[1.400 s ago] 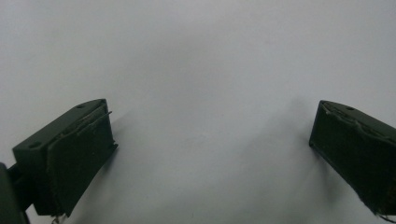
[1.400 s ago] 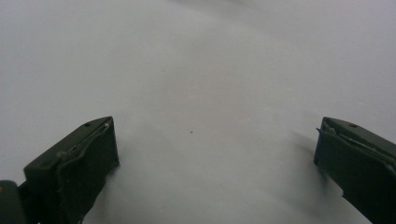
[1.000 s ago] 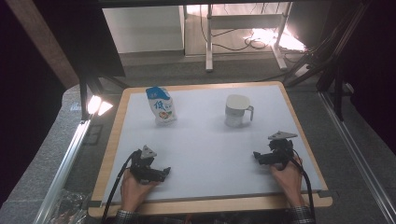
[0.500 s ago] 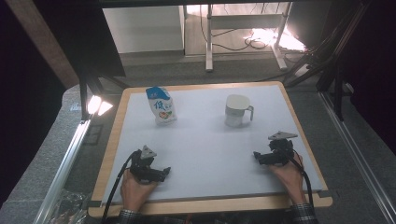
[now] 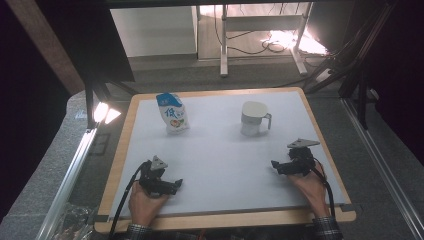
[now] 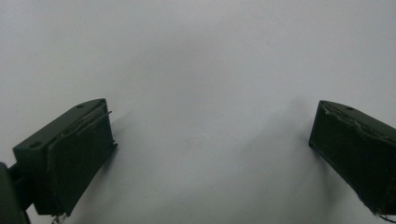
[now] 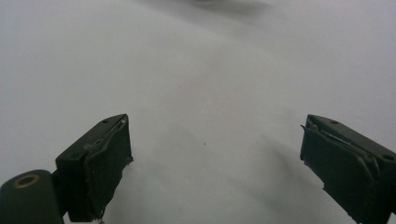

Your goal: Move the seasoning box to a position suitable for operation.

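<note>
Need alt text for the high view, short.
A person's hands rest a left gripper and a right gripper on the white table mat, nothing between the fingers. At the far edge stand a blue-and-white snack pouch and a white handled plastic jug.

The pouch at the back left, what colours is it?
White pouch with a blue top and fruit print; clearest in the high view.

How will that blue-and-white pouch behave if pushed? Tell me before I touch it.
The pouch stands upright, taller than wide, so a high push would probably tip it. It looks like soft packaging, likely to dent under a claw. Its weight can't be judged.
</note>
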`<state>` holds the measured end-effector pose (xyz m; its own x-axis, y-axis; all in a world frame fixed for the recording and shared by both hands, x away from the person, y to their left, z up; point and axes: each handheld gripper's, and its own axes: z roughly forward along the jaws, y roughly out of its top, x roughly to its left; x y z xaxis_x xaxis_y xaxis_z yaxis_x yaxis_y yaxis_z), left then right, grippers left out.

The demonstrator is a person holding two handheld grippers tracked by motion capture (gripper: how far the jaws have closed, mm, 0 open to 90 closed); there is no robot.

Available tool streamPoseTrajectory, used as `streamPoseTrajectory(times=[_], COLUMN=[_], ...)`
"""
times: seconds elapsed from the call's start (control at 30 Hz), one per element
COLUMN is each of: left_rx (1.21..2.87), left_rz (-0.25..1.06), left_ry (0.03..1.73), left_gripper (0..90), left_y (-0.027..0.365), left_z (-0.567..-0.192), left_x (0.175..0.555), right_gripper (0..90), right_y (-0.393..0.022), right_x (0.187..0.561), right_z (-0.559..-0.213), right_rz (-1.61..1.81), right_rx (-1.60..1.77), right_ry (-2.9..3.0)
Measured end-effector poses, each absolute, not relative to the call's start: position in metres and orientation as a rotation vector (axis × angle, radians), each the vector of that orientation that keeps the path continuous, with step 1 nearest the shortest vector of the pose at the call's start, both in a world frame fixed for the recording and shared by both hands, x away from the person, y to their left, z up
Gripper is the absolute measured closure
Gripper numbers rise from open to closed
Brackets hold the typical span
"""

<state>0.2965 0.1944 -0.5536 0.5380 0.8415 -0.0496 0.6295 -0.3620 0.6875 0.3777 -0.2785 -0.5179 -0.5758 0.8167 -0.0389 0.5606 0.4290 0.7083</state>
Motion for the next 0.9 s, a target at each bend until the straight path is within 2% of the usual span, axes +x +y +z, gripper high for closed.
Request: streamPoseTrajectory(times=[0.2,0.9], left_rx=[2.112,2.112], left_rz=[0.414,0.414], left_ry=[1.184,1.184], left_gripper=[0.0,0.0], left_y=[0.194,0.194], left_z=[-0.554,-0.554], left_x=[0.297,0.297], right_gripper=[9.9,24.0], right_y=[-0.277,-0.266], right_x=[0.385,0.41], right_z=[-0.509,-0.487], right_rz=[0.978,1.079], right_rx=[1.188,1.176], right_ry=[2.32,2.257])
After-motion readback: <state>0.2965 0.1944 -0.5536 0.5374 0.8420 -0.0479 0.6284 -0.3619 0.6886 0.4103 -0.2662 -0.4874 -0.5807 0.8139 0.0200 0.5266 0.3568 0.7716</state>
